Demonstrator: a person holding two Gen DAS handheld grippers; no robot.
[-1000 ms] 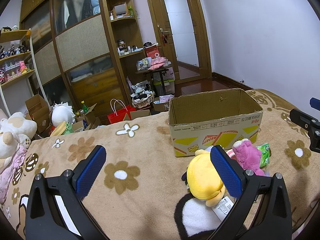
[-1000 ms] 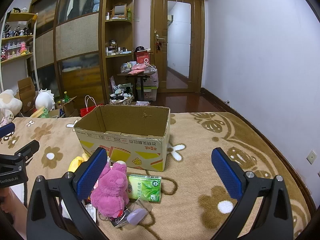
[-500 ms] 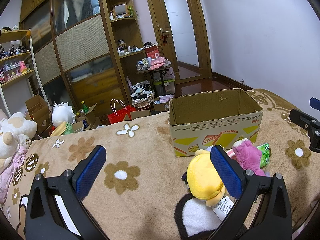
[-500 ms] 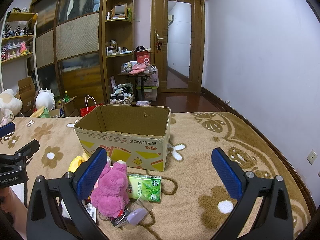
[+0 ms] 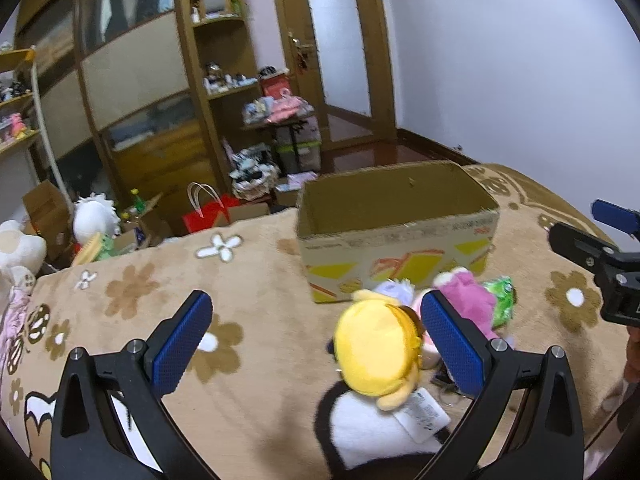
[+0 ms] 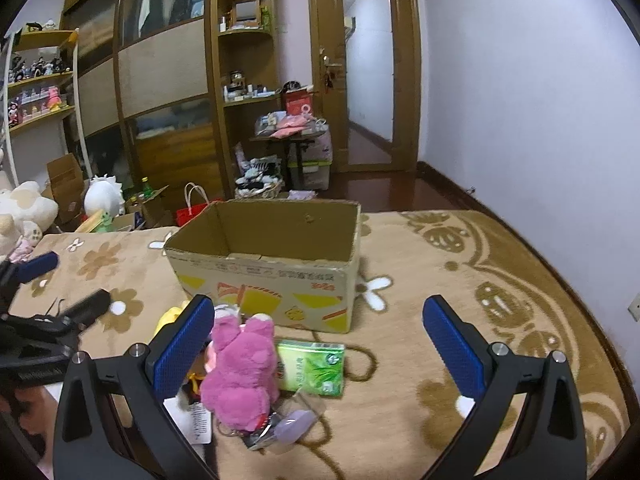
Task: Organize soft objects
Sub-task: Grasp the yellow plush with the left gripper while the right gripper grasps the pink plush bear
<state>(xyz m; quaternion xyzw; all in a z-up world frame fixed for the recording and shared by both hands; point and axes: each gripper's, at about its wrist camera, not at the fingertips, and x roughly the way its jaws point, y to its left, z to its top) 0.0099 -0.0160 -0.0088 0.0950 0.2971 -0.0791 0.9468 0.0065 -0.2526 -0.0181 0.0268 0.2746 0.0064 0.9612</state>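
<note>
An open, empty cardboard box (image 5: 396,236) (image 6: 272,264) stands on the brown flowered blanket. In front of it lie a yellow plush (image 5: 376,352), a pink plush (image 6: 240,368) (image 5: 472,300), a green tissue pack (image 6: 314,366) (image 5: 500,296) and a small purple item in clear wrap (image 6: 294,424). My left gripper (image 5: 316,344) is open, its right finger next to the yellow plush. My right gripper (image 6: 320,344) is open above the pink plush and tissue pack.
The blanket (image 5: 248,312) covers a bed. Beyond its far edge are wardrobes, shelves, a red bag (image 5: 208,208), boxes and a white plush (image 5: 94,216). More plush toys (image 6: 20,216) sit at the left. A door (image 6: 368,80) is behind.
Both grippers have moved and tilted slightly; the views are now blurred by motion. The left gripper has come nearer the yellow plush. The jaws stay open.
</note>
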